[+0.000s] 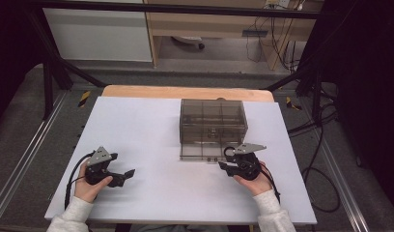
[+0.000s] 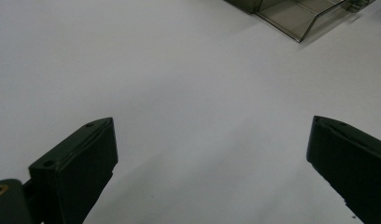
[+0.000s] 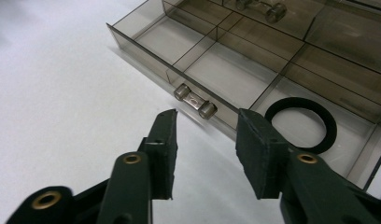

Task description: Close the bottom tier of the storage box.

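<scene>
A smoky see-through cabinet (image 1: 213,121) stands at the middle back of the white table (image 1: 151,125), its bottom drawer (image 3: 212,70) pulled out toward me. The drawer front carries a small clear handle (image 3: 194,101), and a black ring (image 3: 300,123) lies in one front compartment. My right gripper (image 3: 206,122) points at that handle from just in front, jaws apart, nothing between them; it also appears as the right gripper (image 1: 224,166). My left gripper (image 1: 127,175) rests at the table's left front, its jaws wide apart over bare table in the left gripper view (image 2: 212,128).
The drawer is split into several compartments, and a small metal part (image 3: 258,9) lies in a far one. A corner of the drawer (image 2: 291,16) shows far off in the left gripper view. Black frame bars and cables surround the table.
</scene>
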Demonstrator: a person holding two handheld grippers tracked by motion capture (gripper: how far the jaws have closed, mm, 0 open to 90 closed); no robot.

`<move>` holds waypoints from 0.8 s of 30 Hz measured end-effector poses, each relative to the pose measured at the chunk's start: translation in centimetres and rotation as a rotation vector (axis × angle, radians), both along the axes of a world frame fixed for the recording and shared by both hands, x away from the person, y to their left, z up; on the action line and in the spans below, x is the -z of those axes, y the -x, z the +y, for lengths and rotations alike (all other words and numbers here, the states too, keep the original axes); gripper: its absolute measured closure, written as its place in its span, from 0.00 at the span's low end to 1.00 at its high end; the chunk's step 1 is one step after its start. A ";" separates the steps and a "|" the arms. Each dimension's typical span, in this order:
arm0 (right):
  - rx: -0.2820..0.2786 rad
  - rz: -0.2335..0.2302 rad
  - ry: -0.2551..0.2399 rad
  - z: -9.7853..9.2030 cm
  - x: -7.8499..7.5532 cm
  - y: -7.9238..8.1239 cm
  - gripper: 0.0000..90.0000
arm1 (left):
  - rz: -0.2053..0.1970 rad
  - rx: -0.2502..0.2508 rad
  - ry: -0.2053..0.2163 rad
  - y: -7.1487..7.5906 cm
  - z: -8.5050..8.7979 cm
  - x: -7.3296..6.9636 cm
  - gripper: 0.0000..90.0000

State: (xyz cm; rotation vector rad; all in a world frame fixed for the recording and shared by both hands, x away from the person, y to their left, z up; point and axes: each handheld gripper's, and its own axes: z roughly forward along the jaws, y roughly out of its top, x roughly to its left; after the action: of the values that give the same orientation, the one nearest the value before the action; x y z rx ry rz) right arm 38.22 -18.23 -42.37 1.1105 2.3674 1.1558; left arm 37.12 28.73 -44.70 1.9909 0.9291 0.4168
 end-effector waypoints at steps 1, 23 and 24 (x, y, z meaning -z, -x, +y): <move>0.002 0.001 -0.001 -0.1 0.0 0.0 0.70 | 0.000 0.001 0.000 0.0 0.0 0.0 0.02; 0.020 0.039 0.021 0.0 0.5 -0.1 0.96 | -0.001 0.000 0.001 0.0 0.0 0.0 0.02; 0.019 0.040 0.022 0.1 0.6 -0.2 0.97 | -0.001 0.000 0.001 0.0 0.0 0.0 0.02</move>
State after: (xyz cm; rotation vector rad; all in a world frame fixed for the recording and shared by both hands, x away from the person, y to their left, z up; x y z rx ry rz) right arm 38.38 -18.14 -42.93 1.1566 2.3880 1.1092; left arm 37.12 28.74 -44.67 1.9894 0.9291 0.4168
